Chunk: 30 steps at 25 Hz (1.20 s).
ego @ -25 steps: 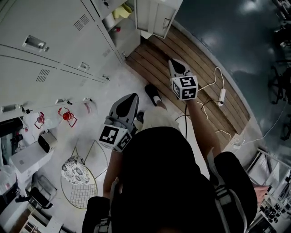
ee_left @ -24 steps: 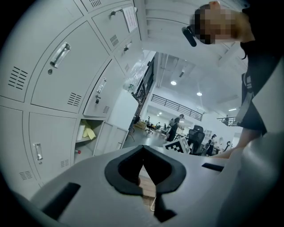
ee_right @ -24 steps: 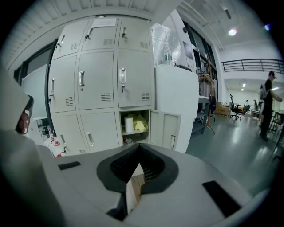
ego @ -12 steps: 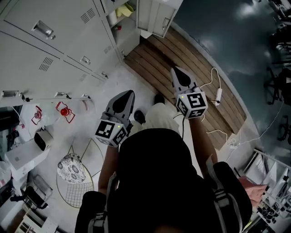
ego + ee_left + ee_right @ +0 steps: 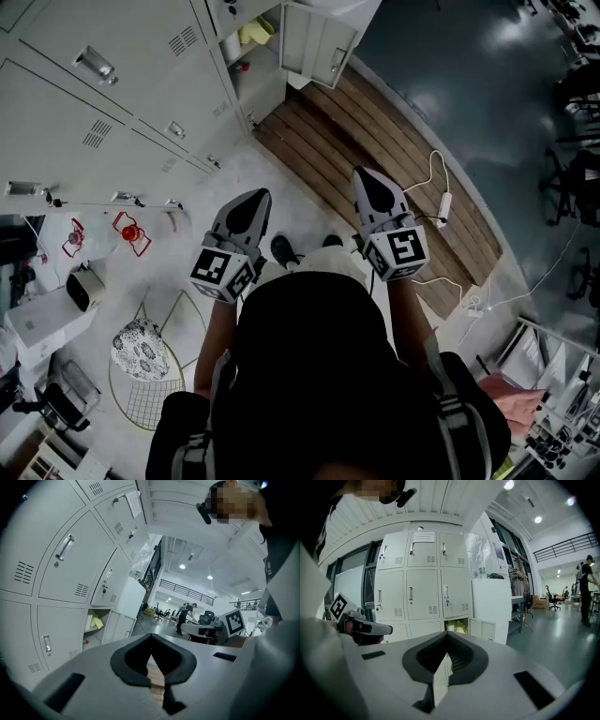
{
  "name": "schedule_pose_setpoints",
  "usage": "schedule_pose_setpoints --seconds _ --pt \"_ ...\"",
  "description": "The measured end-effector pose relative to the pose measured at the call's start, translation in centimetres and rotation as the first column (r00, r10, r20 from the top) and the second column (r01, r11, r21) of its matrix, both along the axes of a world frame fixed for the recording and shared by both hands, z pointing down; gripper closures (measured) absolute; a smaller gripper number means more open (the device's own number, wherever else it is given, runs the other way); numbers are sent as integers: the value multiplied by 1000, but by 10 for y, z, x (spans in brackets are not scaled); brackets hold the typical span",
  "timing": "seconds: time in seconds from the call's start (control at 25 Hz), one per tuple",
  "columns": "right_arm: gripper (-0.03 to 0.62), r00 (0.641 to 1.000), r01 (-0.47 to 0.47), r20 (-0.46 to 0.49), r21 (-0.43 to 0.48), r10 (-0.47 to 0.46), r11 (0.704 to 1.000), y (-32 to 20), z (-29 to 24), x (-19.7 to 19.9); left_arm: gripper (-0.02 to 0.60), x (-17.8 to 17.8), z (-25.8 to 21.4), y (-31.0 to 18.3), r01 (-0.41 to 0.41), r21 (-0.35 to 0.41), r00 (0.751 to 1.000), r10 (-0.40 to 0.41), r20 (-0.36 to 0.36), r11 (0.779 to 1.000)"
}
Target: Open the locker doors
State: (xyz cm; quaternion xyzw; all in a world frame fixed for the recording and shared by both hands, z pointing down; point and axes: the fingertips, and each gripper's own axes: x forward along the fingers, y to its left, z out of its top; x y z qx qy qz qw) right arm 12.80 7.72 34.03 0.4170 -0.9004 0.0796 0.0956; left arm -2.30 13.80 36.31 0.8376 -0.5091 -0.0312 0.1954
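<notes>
Grey steel lockers (image 5: 112, 103) fill the head view from 9 to 12 o'clock. One low locker door (image 5: 317, 42) stands open at 12 o'clock. Mid-frame, the left gripper (image 5: 249, 204) and right gripper (image 5: 372, 184) hang over the floor (image 5: 281, 178), well apart from the lockers.

Left gripper view: jaws closed together, holding nothing. The open compartment (image 5: 96, 623) sits at 9 o'clock.

Right gripper view: jaws closed, empty. The lockers stand at 11 o'clock, with the open door just right of centre.

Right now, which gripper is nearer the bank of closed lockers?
Left. The left gripper is on the lockers' side, with the closed lockers close beside it; the right gripper is farther out, toward the wooden decking.
</notes>
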Motion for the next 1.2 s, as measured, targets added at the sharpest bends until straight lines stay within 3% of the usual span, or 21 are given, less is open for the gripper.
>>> schedule_pose_setpoints --seconds 1.2 --pt "590 996 92 16 -10 -91 996 39 5 -16 563 12 -11 19 -17 16 1000 16 13 1000"
